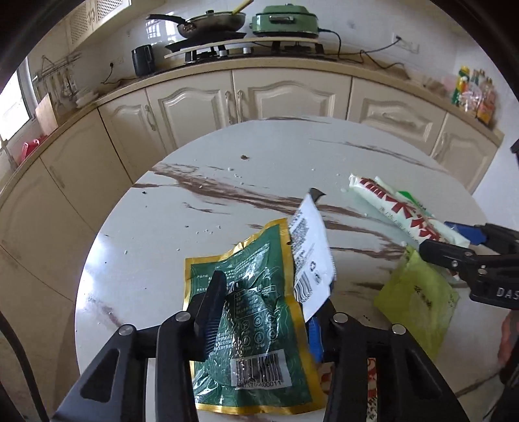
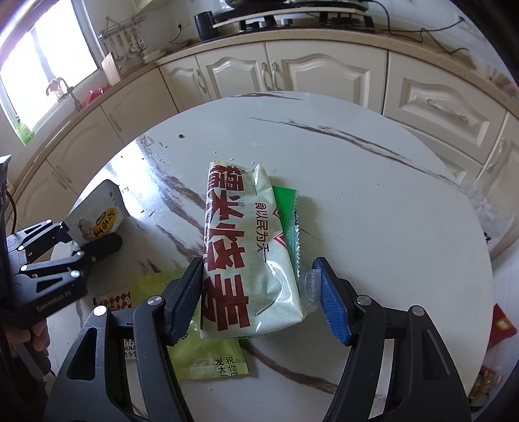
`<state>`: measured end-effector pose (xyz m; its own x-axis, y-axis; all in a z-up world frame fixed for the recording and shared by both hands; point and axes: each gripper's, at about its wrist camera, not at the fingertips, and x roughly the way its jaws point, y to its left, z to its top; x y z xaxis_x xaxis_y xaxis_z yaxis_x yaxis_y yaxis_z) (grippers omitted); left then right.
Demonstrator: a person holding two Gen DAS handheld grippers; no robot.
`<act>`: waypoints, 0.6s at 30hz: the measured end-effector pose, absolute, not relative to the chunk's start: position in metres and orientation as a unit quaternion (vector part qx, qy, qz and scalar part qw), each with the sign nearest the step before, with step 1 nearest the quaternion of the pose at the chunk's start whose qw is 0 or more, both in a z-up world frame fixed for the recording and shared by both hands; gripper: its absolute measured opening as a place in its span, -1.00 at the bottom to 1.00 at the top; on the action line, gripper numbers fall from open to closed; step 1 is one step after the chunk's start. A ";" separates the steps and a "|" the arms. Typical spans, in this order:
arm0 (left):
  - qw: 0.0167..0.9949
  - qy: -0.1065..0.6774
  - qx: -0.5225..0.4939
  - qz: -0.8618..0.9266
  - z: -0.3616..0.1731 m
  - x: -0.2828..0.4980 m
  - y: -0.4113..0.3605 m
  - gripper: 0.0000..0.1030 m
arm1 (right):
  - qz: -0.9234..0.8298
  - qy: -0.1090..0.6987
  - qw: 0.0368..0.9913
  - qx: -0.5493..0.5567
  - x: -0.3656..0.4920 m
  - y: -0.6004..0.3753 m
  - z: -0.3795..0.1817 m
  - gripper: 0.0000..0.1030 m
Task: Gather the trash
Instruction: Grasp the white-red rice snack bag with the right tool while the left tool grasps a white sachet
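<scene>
My left gripper (image 1: 259,311) is shut on a dark green foil packet with a gold border (image 1: 256,324) and a white wrapper with a barcode (image 1: 311,256), held above the round marble table (image 1: 227,201). In the right wrist view it holds the white wrapper (image 2: 97,214). My right gripper (image 2: 259,292) is open around a pale green wrapper with red characters (image 2: 246,253) that lies on a green sachet (image 2: 287,211); the jaws stand apart from it on both sides. A yellow-green packet (image 2: 207,353) lies flat beneath the left finger.
Cream kitchen cabinets (image 1: 275,94) curve around behind the table. A stove with a pan (image 1: 211,22) and a green cooker (image 1: 285,19) stands on the counter. A red-white wrapper (image 2: 113,300) lies by the yellow-green packet. Small crumbs (image 1: 243,158) dot the table.
</scene>
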<state>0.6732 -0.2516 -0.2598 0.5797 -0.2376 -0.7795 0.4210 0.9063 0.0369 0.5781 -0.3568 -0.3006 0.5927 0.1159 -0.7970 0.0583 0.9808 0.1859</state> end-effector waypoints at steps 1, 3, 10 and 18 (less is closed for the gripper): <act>0.882 0.417 0.103 -0.194 -0.259 0.672 -0.250 -0.31 | 0.017 0.451 0.887 0.098 0.577 -0.358 -0.301 0.27; 0.879 0.419 0.083 -0.214 -0.256 0.668 -0.246 -0.31 | 0.019 0.451 0.887 0.100 0.575 -0.359 -0.301 0.27; 0.875 0.417 0.094 -0.228 -0.257 0.655 -0.251 -0.22 | 0.030 0.454 0.884 0.105 0.557 -0.358 -0.301 0.27; 0.874 0.418 0.111 -0.221 -0.255 0.637 -0.263 -0.33 | 0.027 0.456 0.883 0.107 0.548 -0.354 -0.302 0.27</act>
<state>0.6370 -0.2630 -0.2545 0.5531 -0.2939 -0.7796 0.4790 0.8778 0.0089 0.5475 -0.3541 -0.3023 0.5825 0.1450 -0.7998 0.0494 0.9758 0.2129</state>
